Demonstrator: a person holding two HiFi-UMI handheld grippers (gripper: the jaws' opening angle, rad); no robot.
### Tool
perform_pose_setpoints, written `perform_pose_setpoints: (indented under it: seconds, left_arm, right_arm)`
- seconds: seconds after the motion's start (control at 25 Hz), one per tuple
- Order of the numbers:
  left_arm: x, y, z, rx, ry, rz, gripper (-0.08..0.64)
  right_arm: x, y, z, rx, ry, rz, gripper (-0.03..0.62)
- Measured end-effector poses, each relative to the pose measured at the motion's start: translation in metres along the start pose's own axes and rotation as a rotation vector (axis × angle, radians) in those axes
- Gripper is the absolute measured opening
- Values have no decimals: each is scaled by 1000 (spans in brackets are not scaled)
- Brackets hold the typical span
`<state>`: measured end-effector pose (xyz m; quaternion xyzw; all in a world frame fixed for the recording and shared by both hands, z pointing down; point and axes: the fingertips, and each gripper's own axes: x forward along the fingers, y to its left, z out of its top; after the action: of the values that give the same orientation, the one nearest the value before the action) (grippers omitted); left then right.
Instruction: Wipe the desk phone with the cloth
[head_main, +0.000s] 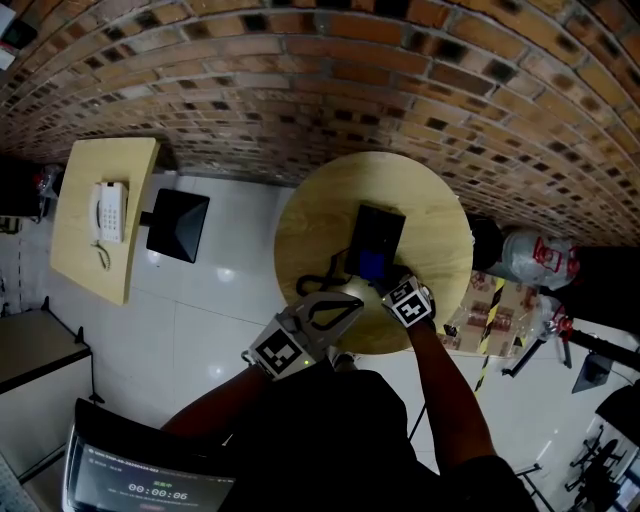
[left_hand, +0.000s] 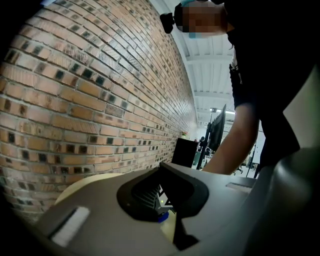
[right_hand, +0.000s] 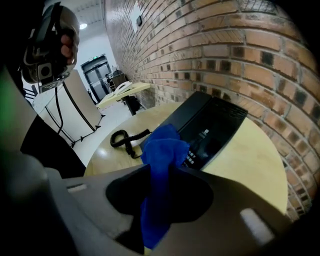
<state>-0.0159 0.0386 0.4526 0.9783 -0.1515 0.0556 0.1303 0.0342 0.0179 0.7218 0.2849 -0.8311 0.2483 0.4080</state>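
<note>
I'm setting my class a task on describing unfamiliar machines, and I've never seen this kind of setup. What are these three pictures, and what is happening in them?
There is no robot here: a person holds a two-jaw gripper in each hand. The head view comes from a camera on the person's head, looking down. The other two views come from cameras riding on the grippers, each looking along its own jaws. On the round wooden table lies a black desk phone with its coiled cord. The right gripper is clamped on a blue cloth, held at the phone's near end. The left gripper holds nothing, and its jaws look slightly apart.
</note>
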Motion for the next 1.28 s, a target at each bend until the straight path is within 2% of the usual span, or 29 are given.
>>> perform_pose_setpoints:
  seconds: [0.2, 0.32, 0.44, 0.6, 0.76, 0.92, 1.04, 1.28]
  left_arm:
    - [-3, -1, -1, 5, 4, 3, -9]
    - [-3, -2, 0, -8, -3, 7, -8]
    - [-4, -2, 0, -20, -5, 11, -8]
    - [-6, -2, 0, -17, -12, 12, -8]
    - [-9, -3, -2, -9, -15, 10, -8]
    - [-16, 4, -5, -13, -7, 24, -9]
    - [-21, 13, -4, -24, -11, 48, -8]
    - [-34, 32, -7, -25, -7, 83, -8]
  right_arm:
    - [5, 22, -20, 18, 40, 31, 102]
    - [3, 39, -20, 43, 30, 72, 103]
    - [-3, 42, -9, 13, -6, 66, 102]
    - [-23, 24, 31, -12, -90, 24, 102]
    - [-39, -14, 81, -49, -198, -51, 103]
    - [-37, -49, 117, -101, -169, -123, 103]
    - [-26, -67, 132, -144, -143, -146, 103]
    - [-2, -75, 129, -168, -73, -139, 103]
